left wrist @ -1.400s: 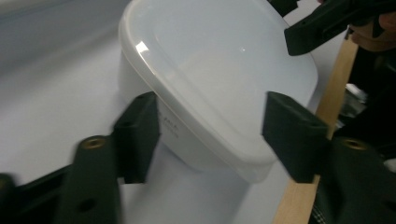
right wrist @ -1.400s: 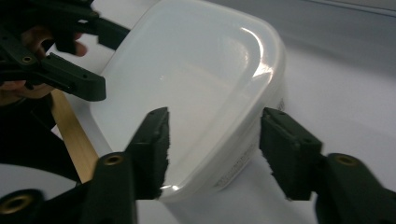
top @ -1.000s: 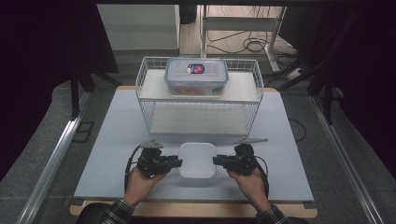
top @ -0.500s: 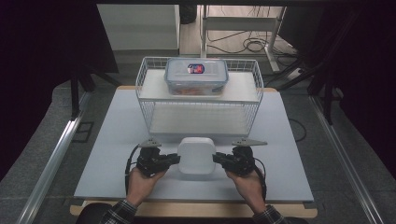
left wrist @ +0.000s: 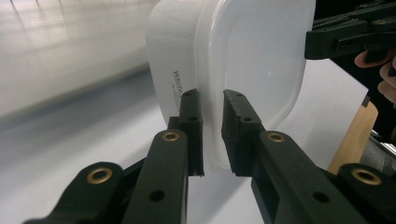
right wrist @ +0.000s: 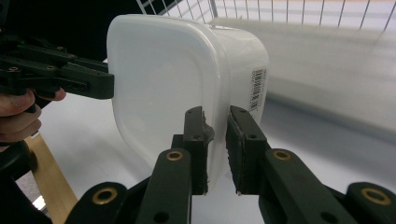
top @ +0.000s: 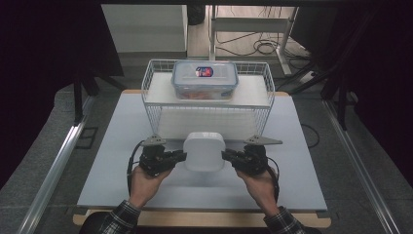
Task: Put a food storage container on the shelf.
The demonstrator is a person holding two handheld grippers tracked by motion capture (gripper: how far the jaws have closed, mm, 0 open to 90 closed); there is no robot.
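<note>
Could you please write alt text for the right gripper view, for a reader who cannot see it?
The right tool grips the rim of a white plastic container between its two black jaws, above a pale table. The left tool holds the container's opposite edge, and a white wire basket stands behind.

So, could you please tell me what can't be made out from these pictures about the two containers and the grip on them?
- Inside of the white lidded container: hidden by its opaque walls and lid in all views.
- Its printed text and barcode label: too small and blurred in the gripper views.
- Contents of the clear lidded box on the wire rack: reddish, too small in the high view.
- Rim between the left gripper fingers: covered by them.
</note>
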